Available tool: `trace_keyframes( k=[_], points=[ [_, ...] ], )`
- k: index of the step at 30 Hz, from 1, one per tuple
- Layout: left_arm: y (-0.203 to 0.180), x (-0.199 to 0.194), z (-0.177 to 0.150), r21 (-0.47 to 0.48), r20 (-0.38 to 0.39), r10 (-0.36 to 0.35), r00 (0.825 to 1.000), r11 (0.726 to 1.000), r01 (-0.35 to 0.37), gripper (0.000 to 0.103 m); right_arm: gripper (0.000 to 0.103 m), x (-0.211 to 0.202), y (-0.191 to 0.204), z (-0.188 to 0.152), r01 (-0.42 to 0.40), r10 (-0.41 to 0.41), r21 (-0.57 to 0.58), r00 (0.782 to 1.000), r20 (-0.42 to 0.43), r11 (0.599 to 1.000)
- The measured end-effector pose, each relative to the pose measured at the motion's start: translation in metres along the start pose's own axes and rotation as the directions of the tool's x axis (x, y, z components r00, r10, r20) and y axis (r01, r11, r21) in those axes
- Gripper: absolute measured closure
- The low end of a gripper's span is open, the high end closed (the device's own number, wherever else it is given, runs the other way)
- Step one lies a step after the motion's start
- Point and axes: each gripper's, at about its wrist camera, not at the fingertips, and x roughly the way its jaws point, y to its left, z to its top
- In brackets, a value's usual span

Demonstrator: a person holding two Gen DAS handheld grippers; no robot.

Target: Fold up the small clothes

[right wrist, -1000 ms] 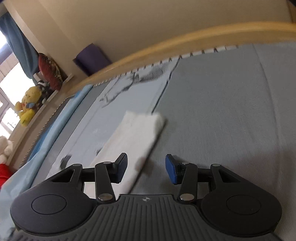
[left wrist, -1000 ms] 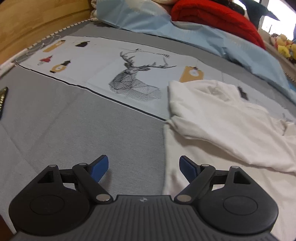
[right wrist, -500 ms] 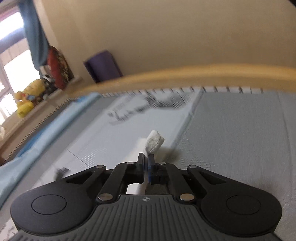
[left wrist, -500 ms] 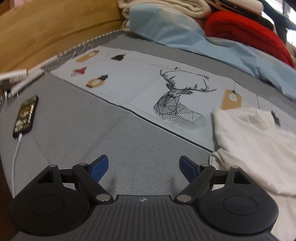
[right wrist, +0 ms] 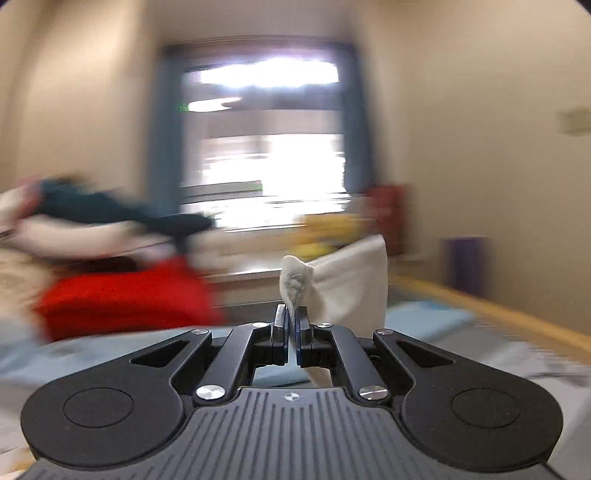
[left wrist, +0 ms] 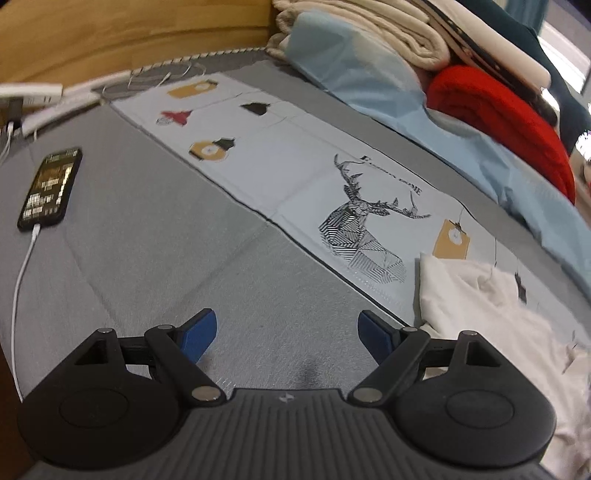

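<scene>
A white garment (left wrist: 491, 317) lies crumpled on the grey bed cover at the right of the left wrist view. My left gripper (left wrist: 286, 334) is open and empty, low over bare grey cover to the left of the garment. My right gripper (right wrist: 291, 326) is shut on a bunched corner of the white garment (right wrist: 347, 286) and holds it lifted off the bed; the cloth stands up and to the right of the fingers. The right wrist view is blurred by motion.
A phone (left wrist: 50, 188) on a white charging cable lies at the left near the wooden bed frame (left wrist: 129, 33). A pale printed cloth with a deer (left wrist: 358, 229) crosses the bed. Red (left wrist: 506, 122), light blue and cream bedding is piled at the back. A window (right wrist: 266, 147) faces the right gripper.
My right gripper shut on the garment's corner and lifted it, swinging up toward the window. My left gripper drifted left, so the phone came into view.
</scene>
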Motion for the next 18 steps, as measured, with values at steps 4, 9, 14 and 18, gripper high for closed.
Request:
trace_keyframes(
  k=[4,9,14,18],
  points=[
    [0.02,0.001,0.005,-0.048,-0.019,0.006,1.0,0.999,-0.007,0.015,0.097,-0.034,0.148,-0.077,-0.297,0.282,-0.093,0.948,-0.15,0.95],
    [0.044,0.003,0.009,-0.08,-0.057,-0.007,0.998,0.997,0.003,0.016,0.094,-0.083,0.225,-0.183,-0.56,0.463,0.013,0.671,-0.578,0.828],
    [0.056,-0.004,0.01,-0.094,-0.047,-0.026,0.999,0.995,0.022,0.015,0.075,-0.095,0.172,-0.168,-0.488,0.391,-0.036,0.74,-0.547,0.872],
    [0.052,-0.006,0.008,-0.09,-0.058,-0.048,0.997,0.995,0.042,0.015,0.074,-0.081,0.09,-0.136,-0.253,0.209,-0.022,0.84,-0.501,0.967]
  ],
)
